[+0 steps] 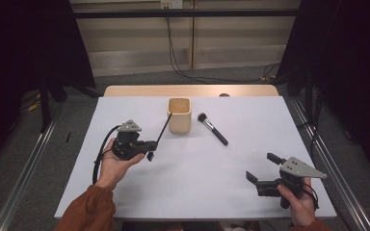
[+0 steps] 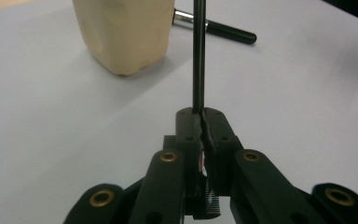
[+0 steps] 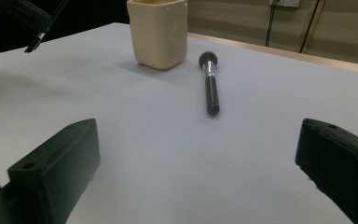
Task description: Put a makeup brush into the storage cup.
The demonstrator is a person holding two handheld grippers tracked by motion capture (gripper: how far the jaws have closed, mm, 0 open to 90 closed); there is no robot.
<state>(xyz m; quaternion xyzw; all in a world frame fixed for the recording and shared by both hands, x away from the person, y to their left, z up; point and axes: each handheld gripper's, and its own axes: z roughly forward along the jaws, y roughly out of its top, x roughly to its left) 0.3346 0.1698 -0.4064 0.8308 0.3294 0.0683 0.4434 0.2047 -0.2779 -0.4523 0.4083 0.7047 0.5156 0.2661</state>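
Left claw [image 1: 150, 150] is pinching a thin brush [image 1: 163, 129] by its near end, tip at the cup [image 1: 179, 114] rim, so next it needs tipping up and dropping in, while right claw [image 1: 262, 168] idles spread wide.

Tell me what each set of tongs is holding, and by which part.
The left tongs are shut on a thin black stick, gripped at its near end; its far end reaches the cup. The right tongs are open and hold nothing.

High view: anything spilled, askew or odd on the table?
Nothing stands out. The cup stands upright, the makeup brush lies flat beside it, and the left tongs grip a thin black stick.
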